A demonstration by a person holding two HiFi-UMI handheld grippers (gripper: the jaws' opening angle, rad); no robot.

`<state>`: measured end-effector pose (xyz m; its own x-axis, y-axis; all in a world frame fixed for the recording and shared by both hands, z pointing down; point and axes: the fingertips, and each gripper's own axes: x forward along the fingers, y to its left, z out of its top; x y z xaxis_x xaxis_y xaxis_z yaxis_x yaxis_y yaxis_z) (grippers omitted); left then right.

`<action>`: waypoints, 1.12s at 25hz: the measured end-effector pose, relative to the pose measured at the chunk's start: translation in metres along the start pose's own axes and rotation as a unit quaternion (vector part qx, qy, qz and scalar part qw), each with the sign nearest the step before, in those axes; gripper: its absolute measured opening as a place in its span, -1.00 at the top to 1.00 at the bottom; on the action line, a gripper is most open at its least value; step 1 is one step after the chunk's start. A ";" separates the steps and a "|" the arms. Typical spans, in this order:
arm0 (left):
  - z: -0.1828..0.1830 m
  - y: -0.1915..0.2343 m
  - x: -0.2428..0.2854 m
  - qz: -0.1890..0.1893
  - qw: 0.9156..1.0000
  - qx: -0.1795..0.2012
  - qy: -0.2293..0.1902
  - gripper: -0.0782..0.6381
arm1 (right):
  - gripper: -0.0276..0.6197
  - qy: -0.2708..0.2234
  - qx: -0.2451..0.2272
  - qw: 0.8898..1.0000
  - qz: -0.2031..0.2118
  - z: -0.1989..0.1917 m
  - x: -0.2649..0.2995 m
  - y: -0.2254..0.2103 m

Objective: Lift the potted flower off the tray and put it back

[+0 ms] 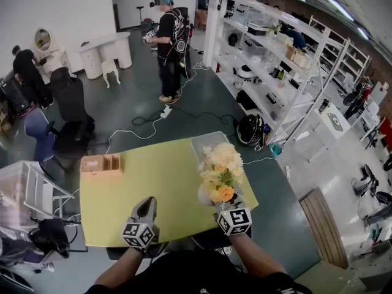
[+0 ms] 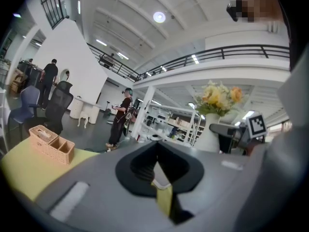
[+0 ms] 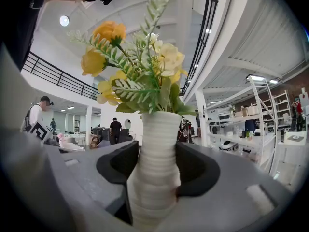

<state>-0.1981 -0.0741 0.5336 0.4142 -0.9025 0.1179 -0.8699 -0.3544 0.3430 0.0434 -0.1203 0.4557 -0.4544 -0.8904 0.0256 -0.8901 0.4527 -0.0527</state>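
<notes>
Right tool clamps ribbed white vase holding yellow flowers.

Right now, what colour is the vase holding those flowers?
The vase is plain white with horizontal ribs. It shows best in the right gripper view.

The desk is yellow-green and stands on a dark grey-green floor. The potted flower has a white ribbed pot, yellow, cream and orange blooms, and green leaves. The tray is pale grey. The basket is light tan with a woven pattern. The left gripper and right gripper are grey with black jaws, and each carries black-and-white square markers.
</notes>
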 end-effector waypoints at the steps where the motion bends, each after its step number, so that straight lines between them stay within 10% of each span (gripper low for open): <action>1: 0.000 0.000 0.001 0.001 1.000 0.000 0.001 0.76 | 0.16 0.000 0.000 1.000 0.000 0.000 0.002 -0.001; 28: -0.059 0.034 0.035 0.098 0.993 -0.012 0.068 0.76 | 0.17 -0.003 -0.017 0.999 -0.027 -0.064 0.158 -0.166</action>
<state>-0.1978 -0.1032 0.6042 0.2713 -0.9115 0.3090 -0.9315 -0.1678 0.3228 0.1176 -0.3331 0.5325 -0.4059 -0.9137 0.0220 -0.9139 0.4056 -0.0169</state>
